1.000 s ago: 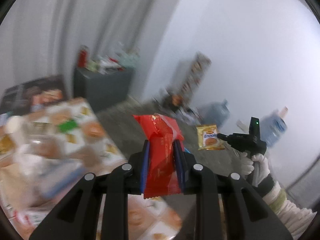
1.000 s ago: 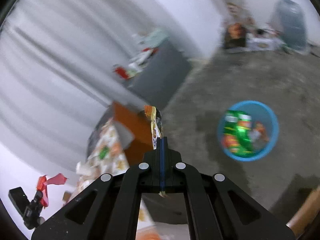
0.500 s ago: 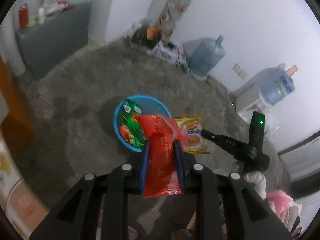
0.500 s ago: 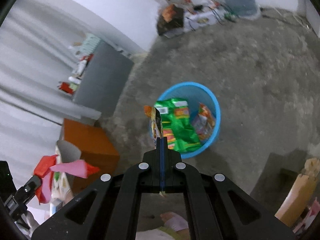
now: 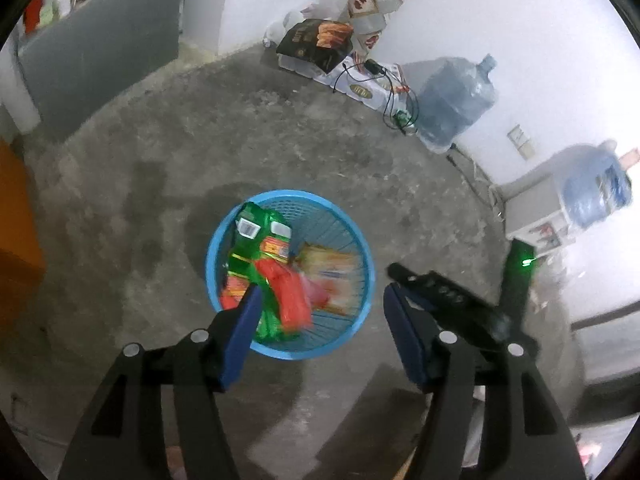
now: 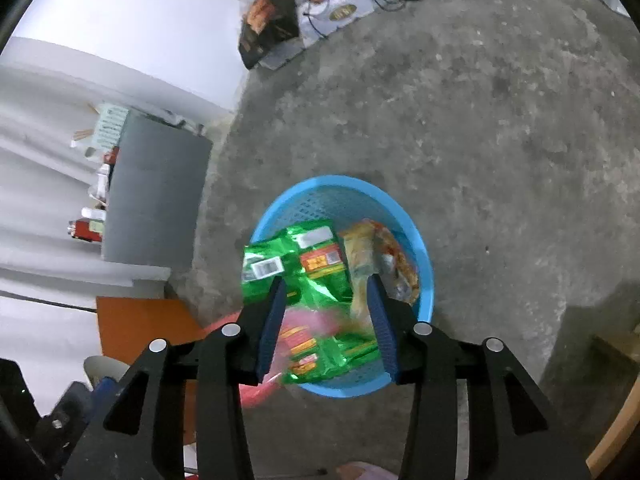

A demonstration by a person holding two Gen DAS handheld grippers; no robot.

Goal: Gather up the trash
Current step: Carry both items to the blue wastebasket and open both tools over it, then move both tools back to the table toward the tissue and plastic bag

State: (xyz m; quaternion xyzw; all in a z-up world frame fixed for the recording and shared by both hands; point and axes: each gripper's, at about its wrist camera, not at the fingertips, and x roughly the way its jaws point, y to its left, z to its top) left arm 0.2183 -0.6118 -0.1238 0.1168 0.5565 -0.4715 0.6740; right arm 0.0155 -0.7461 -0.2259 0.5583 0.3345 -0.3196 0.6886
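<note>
Both tongs are hanging over the blue basket, pointing steeply down. Left gripper is gaping, jaws just having been opening, nothing pinched; the red wrapper, blurred, is lying free in the basket beside the green packets. Right gripper is likewise released, jaws just having been opening; the yellow wrapper is sitting inside the basket, on the concrete floor.

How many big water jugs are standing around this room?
2: one water jug on the floor by the wall, another atop a white stand further right. Others may be hidden.
</note>
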